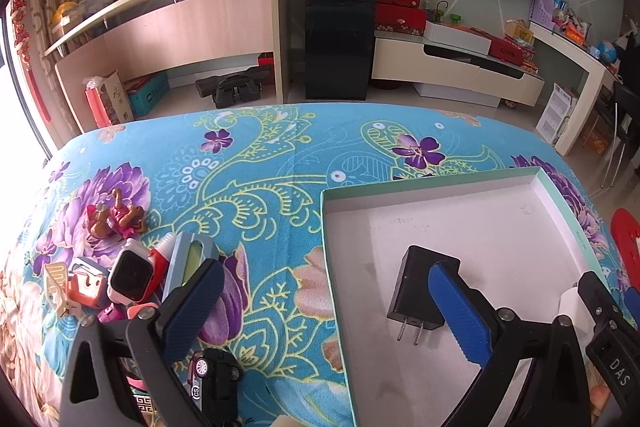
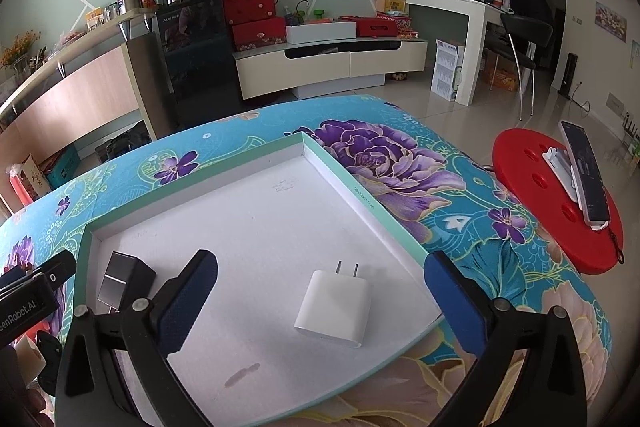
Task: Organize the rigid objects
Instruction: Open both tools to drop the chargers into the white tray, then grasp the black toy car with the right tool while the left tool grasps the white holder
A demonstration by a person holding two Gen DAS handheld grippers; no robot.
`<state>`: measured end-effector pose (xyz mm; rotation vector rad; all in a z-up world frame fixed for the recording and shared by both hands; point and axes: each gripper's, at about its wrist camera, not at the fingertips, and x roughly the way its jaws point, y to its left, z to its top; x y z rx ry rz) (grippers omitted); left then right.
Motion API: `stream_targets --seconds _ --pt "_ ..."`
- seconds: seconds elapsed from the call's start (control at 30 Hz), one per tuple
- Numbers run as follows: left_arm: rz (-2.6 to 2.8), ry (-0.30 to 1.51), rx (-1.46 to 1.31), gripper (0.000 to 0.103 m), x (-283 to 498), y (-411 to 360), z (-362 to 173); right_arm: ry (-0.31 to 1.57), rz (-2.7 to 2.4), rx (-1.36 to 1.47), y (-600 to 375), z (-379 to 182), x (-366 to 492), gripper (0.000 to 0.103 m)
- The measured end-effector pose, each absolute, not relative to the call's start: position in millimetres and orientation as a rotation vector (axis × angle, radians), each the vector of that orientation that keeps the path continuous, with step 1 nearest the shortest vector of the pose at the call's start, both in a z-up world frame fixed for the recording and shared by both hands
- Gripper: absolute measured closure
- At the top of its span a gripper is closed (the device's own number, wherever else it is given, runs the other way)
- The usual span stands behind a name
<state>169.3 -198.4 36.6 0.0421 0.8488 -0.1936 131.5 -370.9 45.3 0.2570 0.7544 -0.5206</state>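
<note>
A shallow white tray with a mint rim (image 1: 332, 267) (image 2: 328, 163) lies on the flowered blanket. A black plug adapter (image 1: 420, 287) (image 2: 124, 277) lies flat inside it. A white plug adapter (image 2: 334, 303) lies in the tray too, prongs pointing away. My left gripper (image 1: 324, 307) is open, straddling the tray's left rim, nothing between its pads. My right gripper (image 2: 320, 303) is open over the white adapter, pads apart from it. A heap of small toys (image 1: 116, 275) sits left of the tray: a smartwatch, a figurine (image 1: 116, 215), a toy car (image 1: 216, 379).
The blanket-covered table (image 1: 260, 187) ends at a far edge with floor beyond. A red stool (image 2: 560, 203) with a phone on a stand (image 2: 584, 175) stands to the right. Cabinets, a TV and a desk line the far wall.
</note>
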Motion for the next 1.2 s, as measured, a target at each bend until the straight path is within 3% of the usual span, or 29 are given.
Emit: stream_targets --seconds 0.27,0.67,1.0,1.2 --pt "-0.146 0.851 0.012 0.0 164 -171 46 0.748 -0.494 0.257 -359 58 132 0.0" --pt "0.003 0.688 -0.029 0.0 135 -78 95 0.638 -0.282 0.264 -305 102 138 0.0" --pt "0.173 0.72 -0.123 0.0 118 14 96 0.694 -0.049 0.223 -231 100 163 0.0" --pt "0.18 0.81 -0.165 0.0 118 43 68 0.791 0.065 0.162 -177 82 176 0.0"
